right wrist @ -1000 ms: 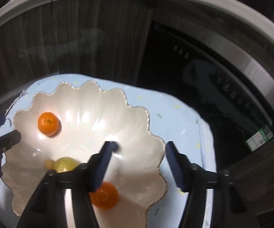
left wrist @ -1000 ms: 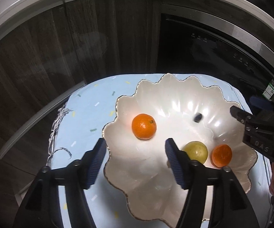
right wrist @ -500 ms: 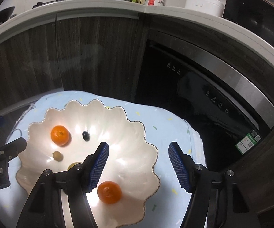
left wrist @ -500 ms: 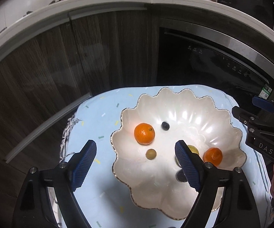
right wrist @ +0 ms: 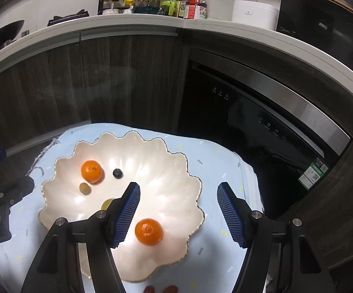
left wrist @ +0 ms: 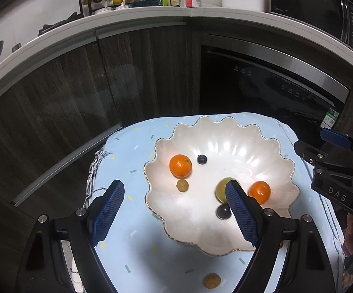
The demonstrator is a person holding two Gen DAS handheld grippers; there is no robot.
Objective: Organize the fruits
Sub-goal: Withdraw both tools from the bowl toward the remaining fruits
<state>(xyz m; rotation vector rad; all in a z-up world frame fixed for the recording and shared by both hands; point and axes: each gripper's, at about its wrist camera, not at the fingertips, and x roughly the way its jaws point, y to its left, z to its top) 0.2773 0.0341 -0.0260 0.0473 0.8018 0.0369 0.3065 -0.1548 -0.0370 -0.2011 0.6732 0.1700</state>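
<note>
A white scalloped bowl (left wrist: 225, 146) sits on a light blue cloth (left wrist: 127, 146). In it lie two mandarins (left wrist: 180, 166) (left wrist: 259, 192), a blueberry (left wrist: 202, 159), a small brownish fruit (left wrist: 182, 185), a dark grape (left wrist: 223, 212) and a yellow-green fruit (left wrist: 220, 186) half hidden by a finger. My left gripper (left wrist: 175, 182) hovers open and empty above the bowl's near left side. In the right wrist view my right gripper (right wrist: 178, 186) is open and empty over the bowl's (right wrist: 188, 171) right rim, with one mandarin (right wrist: 148, 231) below it.
A small brown fruit (left wrist: 211, 280) lies on the cloth in front of the bowl, and red fruits (right wrist: 160, 289) show at the bottom edge. Dark cabinet doors (left wrist: 139, 73) and an oven (left wrist: 274, 88) stand behind the table. A counter (left wrist: 176, 15) above holds bottles and jars.
Both grippers have drawn back and up from the bowl, so the whole bowl and the counter now show. The left jaws stand wider. The blueberry has rolled left beside the mandarin.
</note>
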